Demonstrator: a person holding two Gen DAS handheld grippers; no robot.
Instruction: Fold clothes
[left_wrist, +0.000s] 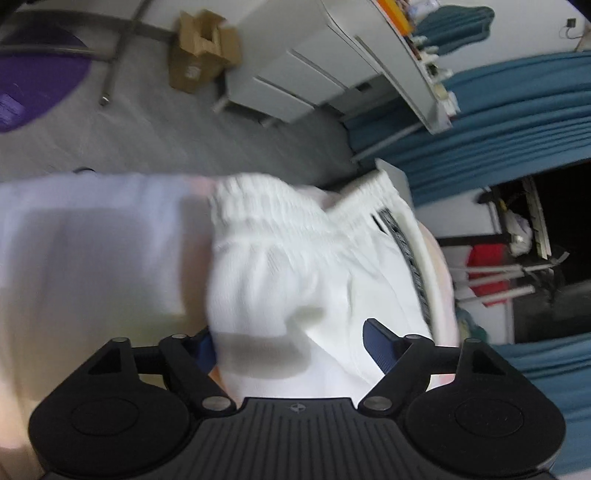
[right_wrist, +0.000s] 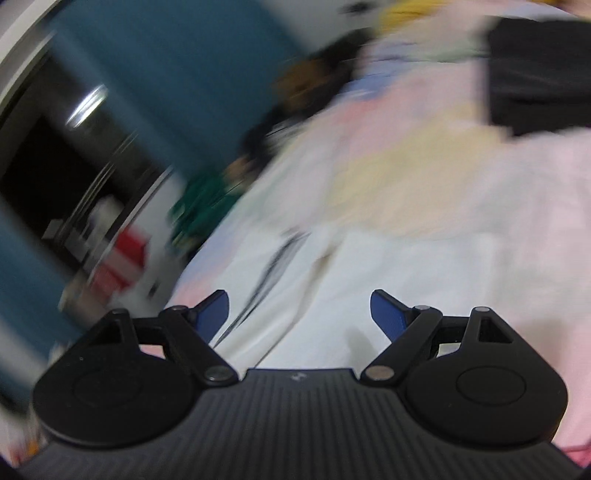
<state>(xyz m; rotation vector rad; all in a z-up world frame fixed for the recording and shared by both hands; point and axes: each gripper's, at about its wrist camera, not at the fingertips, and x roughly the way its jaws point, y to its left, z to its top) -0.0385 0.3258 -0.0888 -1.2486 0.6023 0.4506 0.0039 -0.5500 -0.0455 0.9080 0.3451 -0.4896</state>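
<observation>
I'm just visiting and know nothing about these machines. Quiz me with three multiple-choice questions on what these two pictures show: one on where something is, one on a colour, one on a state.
1. Where is the cardboard box in the left view?
A. on the grey floor beside the white cabinet
B. on the bed
C. between the fingers

2. What colour is the garment with the gathered elastic waistband?
A. red
B. white
C. black

3. How do the fingers of the right tool stand?
A. clamped on cloth
B. shut on nothing
C. spread apart

Answers: 1 A, the box sits on the floor near the cabinet. 2 B, the cloth is plainly white. 3 C, a wide gap shows between the blue pads.
</observation>
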